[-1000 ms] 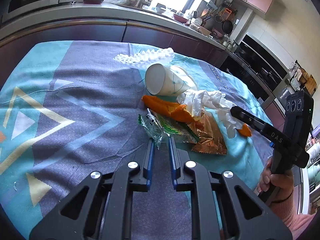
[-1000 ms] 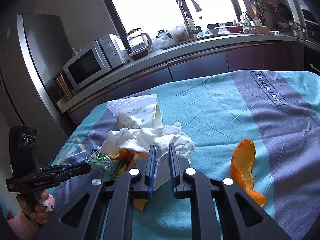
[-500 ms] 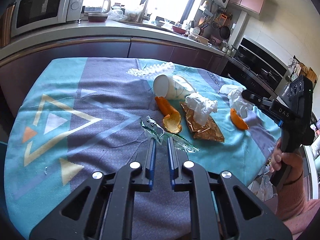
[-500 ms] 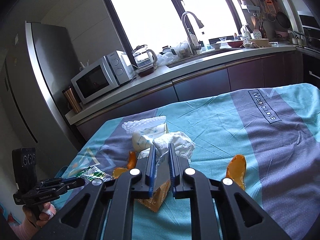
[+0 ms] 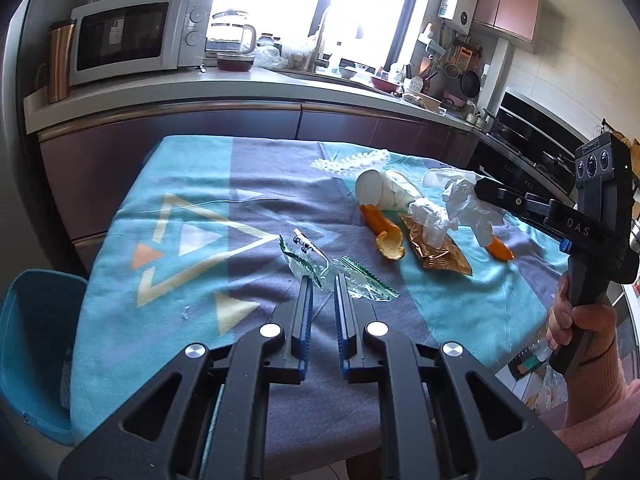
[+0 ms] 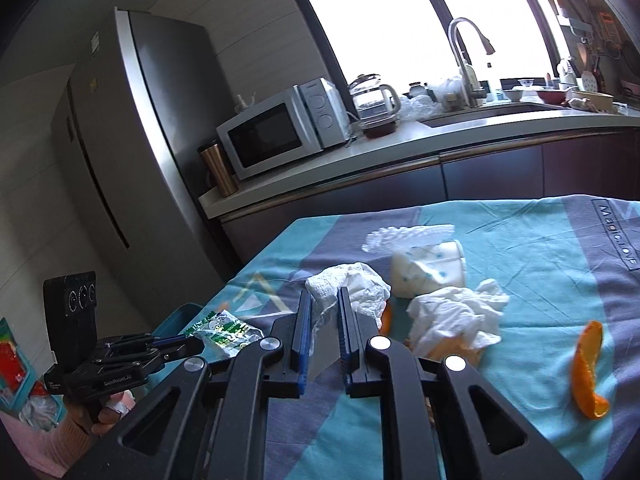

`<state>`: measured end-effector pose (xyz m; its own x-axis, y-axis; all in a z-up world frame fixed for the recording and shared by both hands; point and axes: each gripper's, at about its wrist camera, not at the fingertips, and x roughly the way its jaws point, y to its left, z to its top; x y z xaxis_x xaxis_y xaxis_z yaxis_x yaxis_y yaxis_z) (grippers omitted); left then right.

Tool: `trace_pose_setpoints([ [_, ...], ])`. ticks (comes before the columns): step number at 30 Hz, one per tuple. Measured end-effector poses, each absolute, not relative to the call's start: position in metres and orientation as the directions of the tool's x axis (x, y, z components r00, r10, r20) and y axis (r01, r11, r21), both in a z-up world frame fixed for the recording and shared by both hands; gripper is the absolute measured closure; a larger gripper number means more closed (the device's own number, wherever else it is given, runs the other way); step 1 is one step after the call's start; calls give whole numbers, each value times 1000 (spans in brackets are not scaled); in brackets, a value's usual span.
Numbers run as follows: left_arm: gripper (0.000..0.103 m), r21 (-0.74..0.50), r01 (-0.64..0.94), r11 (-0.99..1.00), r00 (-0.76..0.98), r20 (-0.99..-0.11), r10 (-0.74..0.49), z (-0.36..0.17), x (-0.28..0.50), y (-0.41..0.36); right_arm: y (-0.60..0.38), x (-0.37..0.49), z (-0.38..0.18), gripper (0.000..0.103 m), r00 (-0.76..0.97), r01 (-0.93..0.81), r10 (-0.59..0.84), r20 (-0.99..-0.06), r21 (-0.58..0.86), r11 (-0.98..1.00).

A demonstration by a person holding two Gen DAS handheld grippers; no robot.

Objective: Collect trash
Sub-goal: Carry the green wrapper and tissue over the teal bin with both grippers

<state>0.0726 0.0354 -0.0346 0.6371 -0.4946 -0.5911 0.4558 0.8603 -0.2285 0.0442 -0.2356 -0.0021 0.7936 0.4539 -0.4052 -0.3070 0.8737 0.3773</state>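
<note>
While the left gripper (image 5: 323, 280) pinches a clear green wrapper (image 5: 320, 266) at its fingertips, only the right wrist view shows this grip sideways. The right gripper (image 6: 324, 294) holds a white tissue (image 6: 348, 284) between narrow fingers, above the tablecloth (image 6: 540, 240).

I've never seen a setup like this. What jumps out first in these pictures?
Litter is strewn over a teal and grey tablecloth: a tipped paper cup, orange peels, a gold wrapper. The left claw is pinching a clear green-printed wrapper; the right claw grips a crumpled white tissue. A blue bin waits at the table's left edge.
</note>
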Motion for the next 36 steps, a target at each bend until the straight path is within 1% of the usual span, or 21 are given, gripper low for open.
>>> trace_pose_setpoints([
  [9, 92, -205, 353, 913, 717, -567, -405, -28, 48, 102, -164, 62, -2, 91, 687, -464, 596, -416, 379, 801],
  [19, 92, -186, 192, 964, 801, -539, -263, -16, 26, 180, -85, 81, -1, 91, 531, -606, 727, -436, 404, 685],
  [28, 92, -167, 41, 985, 825, -550, -128, -20, 18, 242, -20, 93, 0, 91, 409, -695, 785, -465, 398, 598],
  [36, 92, -169, -27, 985, 811, -580, -77, -34, 21, 270, 23, 101, 1, 91, 346, -738, 801, -489, 385, 554],
])
